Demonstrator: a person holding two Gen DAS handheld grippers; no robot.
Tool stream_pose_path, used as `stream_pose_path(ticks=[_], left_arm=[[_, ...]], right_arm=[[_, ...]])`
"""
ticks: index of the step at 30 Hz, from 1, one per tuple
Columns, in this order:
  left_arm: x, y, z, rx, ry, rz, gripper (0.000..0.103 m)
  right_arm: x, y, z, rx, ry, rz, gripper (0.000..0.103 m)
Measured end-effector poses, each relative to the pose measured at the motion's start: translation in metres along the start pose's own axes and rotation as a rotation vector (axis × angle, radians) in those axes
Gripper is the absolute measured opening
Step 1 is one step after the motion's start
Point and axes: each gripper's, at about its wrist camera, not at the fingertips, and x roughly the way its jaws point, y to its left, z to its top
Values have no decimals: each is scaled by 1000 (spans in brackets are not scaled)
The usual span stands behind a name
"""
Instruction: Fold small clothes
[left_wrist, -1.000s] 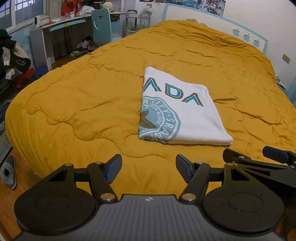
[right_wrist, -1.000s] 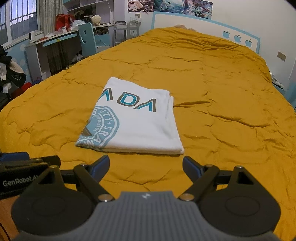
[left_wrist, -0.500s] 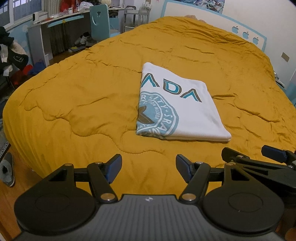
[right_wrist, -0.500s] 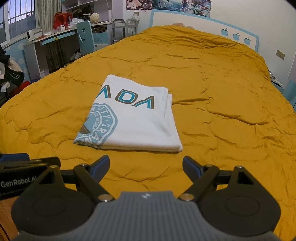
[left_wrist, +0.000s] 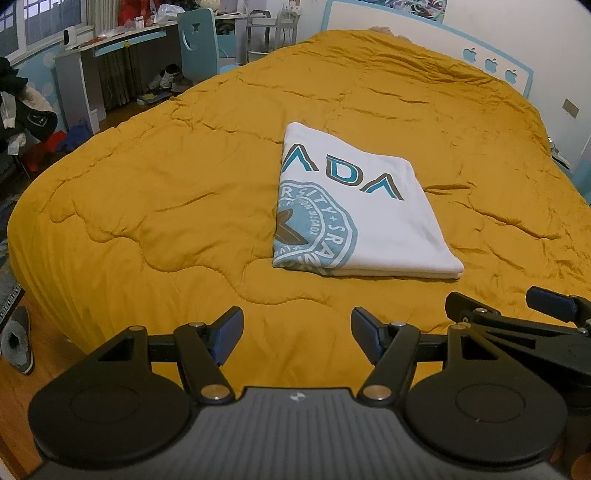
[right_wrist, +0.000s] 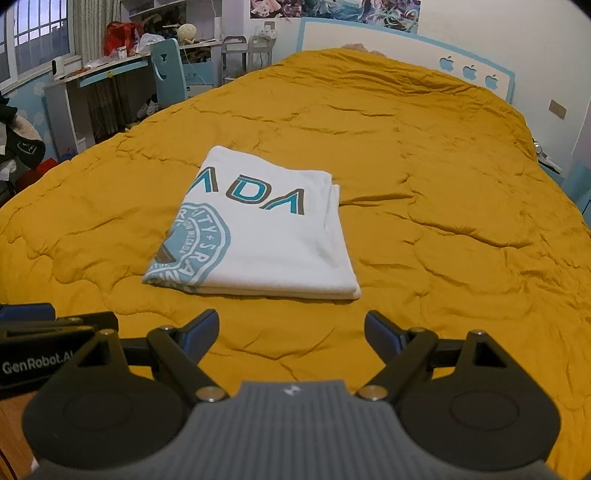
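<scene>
Folded shirt (left_wrist: 354, 214) mid-bed, nearer foot edge of quilt (left_wrist: 147, 206). Left gripper (left_wrist: 297, 336) and right gripper (right_wrist: 291, 332) released, empty, short of shirt.

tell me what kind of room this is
Most likely a child's bedroom: a large bed under a mustard quilt with a folded white T-shirt lying on it, a headboard with apple cutouts, and a cluttered desk with a blue chair.

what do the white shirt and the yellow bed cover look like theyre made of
White shirt: looks like soft matte cotton knit. It lies flat in thin stacked layers, with a teal and brown graphic printed on top.

Yellow bed cover: seems a padded quilt in a smooth woven shell, possibly microfibre. Stitched wavy lines puff it into soft ridges with fine wrinkles and a faint sheen.
</scene>
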Motion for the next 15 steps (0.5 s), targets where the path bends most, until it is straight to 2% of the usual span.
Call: stream_pose_path(ticks=[15], left_arm=[[1, -2, 5, 23, -4, 8, 78]], right_arm=[[1, -3, 1, 12, 9, -4, 82]])
